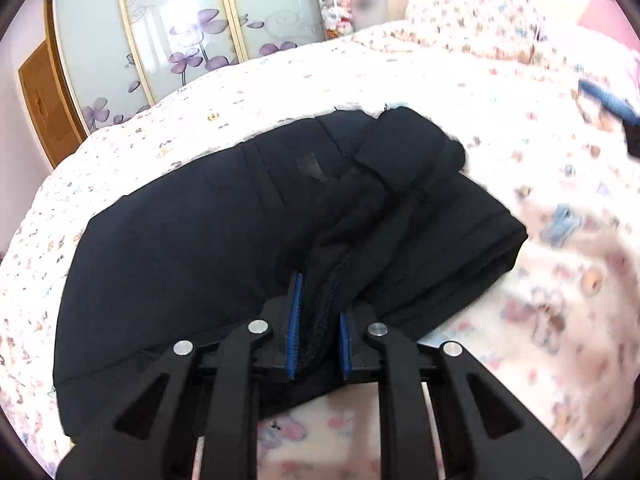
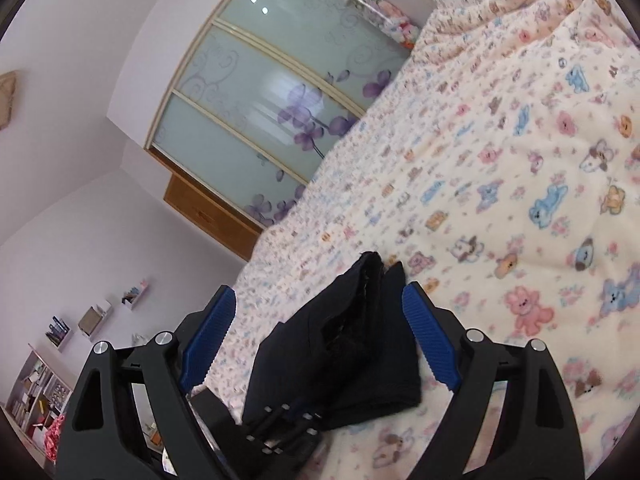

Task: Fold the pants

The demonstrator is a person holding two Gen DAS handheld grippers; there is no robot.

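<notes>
Folding pants on the bed, left tool clenched on an edge.

Dark pants lying bunched, partly folded, on the patterned bed. Left tool pinching a seamed edge between blue pads; right tool spread wide, gripping nothing, hovering over the cloth. Best done by keeping the pinch firm, lifting low, carrying the edge across evenly, then smoothing the rumpled far end flat before letting go.

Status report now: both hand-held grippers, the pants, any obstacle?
Left hand-held gripper shut on dark navy fabric pants. Right hand-held gripper open, not gripping the pants. Pants partly folded on cartoon-print bed blanket. No obstacle seen.
</notes>
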